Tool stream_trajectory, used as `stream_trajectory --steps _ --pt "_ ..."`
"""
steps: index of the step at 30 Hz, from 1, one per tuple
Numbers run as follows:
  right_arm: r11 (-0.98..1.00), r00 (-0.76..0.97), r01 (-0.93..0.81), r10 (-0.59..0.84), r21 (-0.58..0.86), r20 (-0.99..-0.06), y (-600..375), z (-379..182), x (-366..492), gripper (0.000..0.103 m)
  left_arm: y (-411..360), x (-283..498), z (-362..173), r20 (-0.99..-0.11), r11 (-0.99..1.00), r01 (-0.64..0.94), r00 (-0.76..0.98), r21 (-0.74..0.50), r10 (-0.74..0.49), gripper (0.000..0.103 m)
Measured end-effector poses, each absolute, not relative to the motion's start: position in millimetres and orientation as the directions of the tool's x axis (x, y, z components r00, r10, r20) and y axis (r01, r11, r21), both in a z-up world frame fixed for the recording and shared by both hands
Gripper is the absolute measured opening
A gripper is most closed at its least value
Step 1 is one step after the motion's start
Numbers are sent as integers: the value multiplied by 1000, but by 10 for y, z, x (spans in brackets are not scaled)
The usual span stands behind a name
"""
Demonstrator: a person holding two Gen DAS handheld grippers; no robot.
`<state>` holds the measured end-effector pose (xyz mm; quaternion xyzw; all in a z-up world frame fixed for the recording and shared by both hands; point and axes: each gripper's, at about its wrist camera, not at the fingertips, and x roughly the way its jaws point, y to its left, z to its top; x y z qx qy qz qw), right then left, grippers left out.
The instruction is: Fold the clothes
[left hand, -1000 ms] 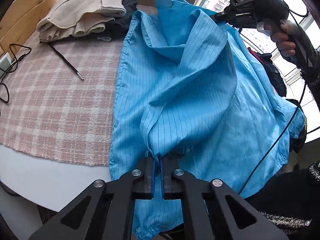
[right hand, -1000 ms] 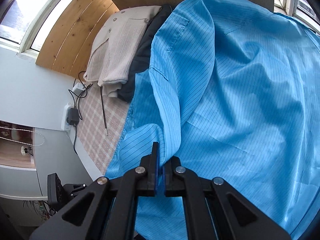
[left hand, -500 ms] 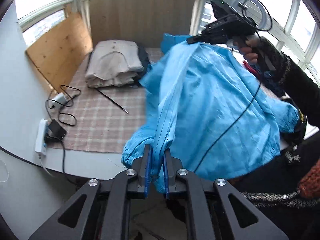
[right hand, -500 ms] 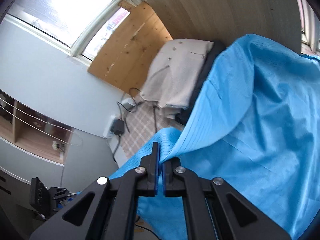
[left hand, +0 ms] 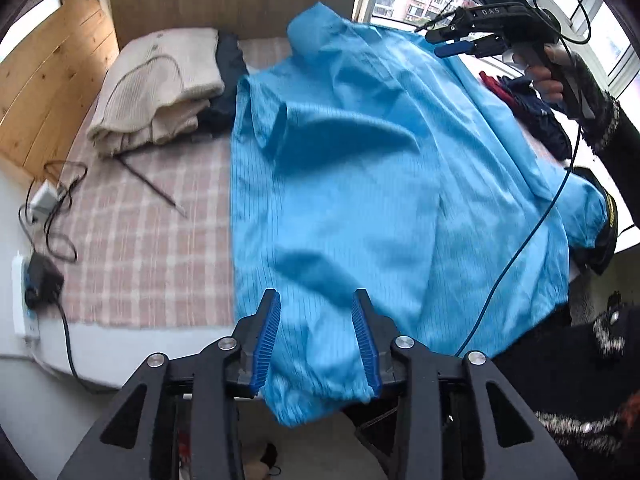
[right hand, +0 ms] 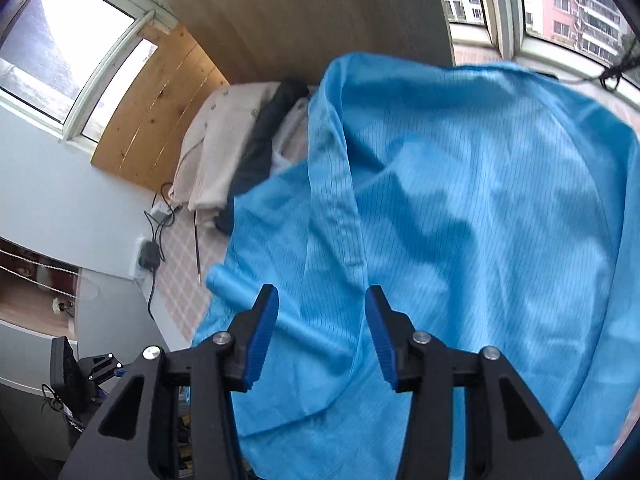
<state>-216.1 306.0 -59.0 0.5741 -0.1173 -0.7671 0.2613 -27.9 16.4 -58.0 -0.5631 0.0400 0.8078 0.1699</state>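
The blue striped garment (left hand: pixel 360 184) is seen spread over the checked cloth (left hand: pixel 152 248), released by the left gripper (left hand: pixel 318 344) and the "DAS"-marked right gripper (left hand: pixel 460 42), whose jaws have just been opened with nothing pinched.

Bright blue pinstriped garment (left hand: pixel 360 184), spread loosely and rumpled over the right part of the table (left hand: pixel 100 356); collar toward the far edge, elasticated cuff seemingly hanging off the near edge, right side spilling over.
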Motion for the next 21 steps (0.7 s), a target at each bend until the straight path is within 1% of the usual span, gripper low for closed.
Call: stream_trajectory --steps 3,7,13,16,17,19,20,21 --pt "-846 -245 264 -524 464 -816 2821 -489 -2590 45 237 -977 -655 -918 -940 -317 -323 -124 230 37" --pt "-872 -222 264 -471 412 -854 2391 -645 -3188 45 290 -1728 -902 -926 -944 -300 -297 -141 232 37" --pt "-901 -168 202 -418 384 -893 2164 -1167 -3767 45 409 -2336 -1344 -949 -936 -315 -216 -156 231 37" --pt "-891 -139 170 -444 420 -885 2197 -1341 -3869 44 473 -2479 -1445 -949 -928 -328 -196 -174 247 35" --pt "-888 -138 168 -452 429 -881 2221 -1370 -3877 40 487 -2512 -1461 -947 -925 -332 -192 -183 257 35" --pt "-886 -145 169 -456 432 -878 2266 -1402 -3884 6 495 -2563 -1460 -941 -920 -336 -193 -202 277 34" --pt "-885 -149 169 -458 433 -877 2288 -1417 -3888 6 489 -2579 -1455 -938 -918 -337 -193 -211 287 31" --pt "-883 -155 170 -463 438 -873 2320 -1418 -3886 5 475 -2587 -1448 -935 -915 -338 -193 -220 297 24"
